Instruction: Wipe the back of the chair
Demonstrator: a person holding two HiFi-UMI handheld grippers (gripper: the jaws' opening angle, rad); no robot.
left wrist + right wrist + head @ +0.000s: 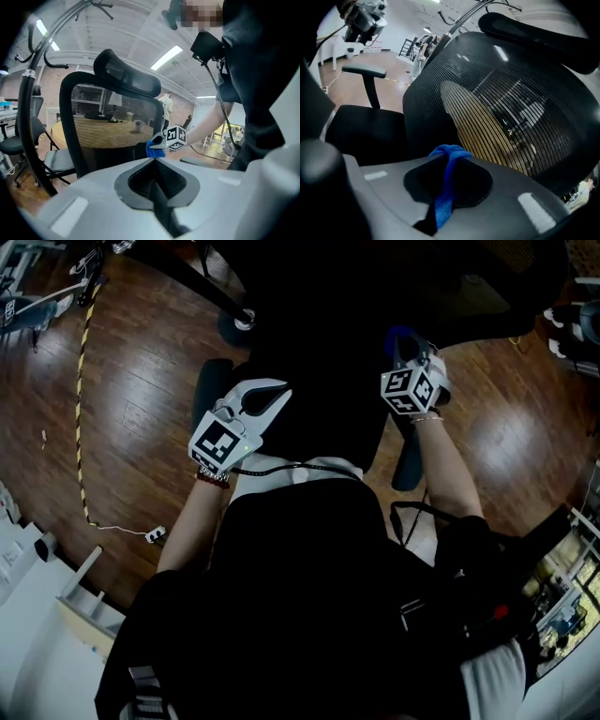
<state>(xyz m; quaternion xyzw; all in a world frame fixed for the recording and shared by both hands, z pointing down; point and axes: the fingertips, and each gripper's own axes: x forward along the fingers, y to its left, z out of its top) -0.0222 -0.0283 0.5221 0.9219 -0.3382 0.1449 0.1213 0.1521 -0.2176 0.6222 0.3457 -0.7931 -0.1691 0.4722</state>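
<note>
A black office chair with a mesh back (112,126) and a headrest (126,75) stands in front of me. In the head view it is a dark mass (319,381) between my hands. My right gripper (450,154) is shut on a blue cloth (446,180), whose bunched end sits just short of the mesh back (501,108). From the head view, the right gripper (403,345) is at the chair's right side with the cloth (401,336) at its tip. My left gripper (153,161) is shut on nothing and points at the back from the chair's left side (277,395).
The chair's armrests (408,460) (208,385) stick out on both sides, and the seat (365,126) lies below the back. A yellow-black cord (80,381) crosses the wood floor. Another chair (18,140) and a curved black pole (28,117) stand to the left.
</note>
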